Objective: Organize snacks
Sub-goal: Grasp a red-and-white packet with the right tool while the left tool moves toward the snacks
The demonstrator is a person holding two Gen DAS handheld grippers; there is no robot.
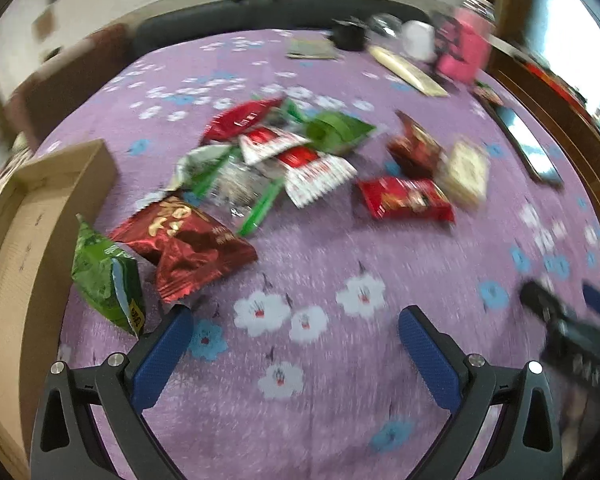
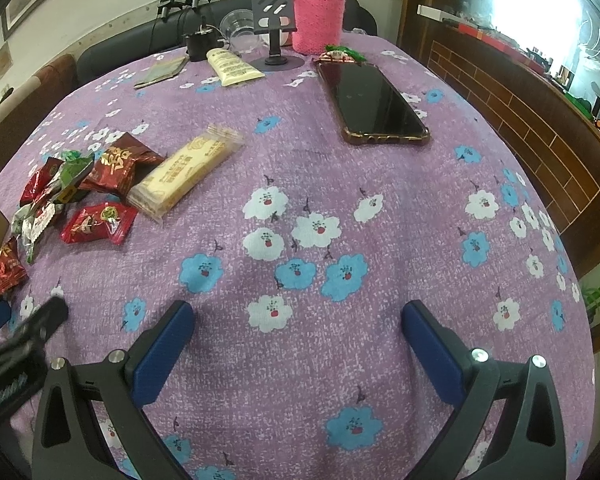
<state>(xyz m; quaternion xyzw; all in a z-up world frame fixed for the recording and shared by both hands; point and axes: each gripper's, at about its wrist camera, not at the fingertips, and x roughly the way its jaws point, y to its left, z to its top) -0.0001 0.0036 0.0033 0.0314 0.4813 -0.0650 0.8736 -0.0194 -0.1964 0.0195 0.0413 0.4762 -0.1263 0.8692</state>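
A pile of snack packets lies on the purple flowered tablecloth (image 1: 320, 248). In the left wrist view I see a dark red packet (image 1: 184, 246), a green packet (image 1: 108, 276) by the cardboard box (image 1: 24, 240), red-and-white packets (image 1: 300, 160), a green packet (image 1: 336, 132), a red packet (image 1: 406, 198) and a yellow biscuit pack (image 1: 464, 172). My left gripper (image 1: 296, 322) is open and empty above the cloth, in front of the pile. My right gripper (image 2: 298, 316) is open and empty over bare cloth; the yellow biscuit pack (image 2: 188, 174) and red packets (image 2: 100, 222) lie to its far left.
A black phone (image 2: 374, 102) lies at the far right. At the back stand a pink-sleeved bottle (image 2: 318, 12), a phone stand (image 2: 274, 20), a cream tube (image 2: 234, 66), a glass cup (image 2: 240, 26) and a black box (image 2: 200, 44). The table's edge runs along the right.
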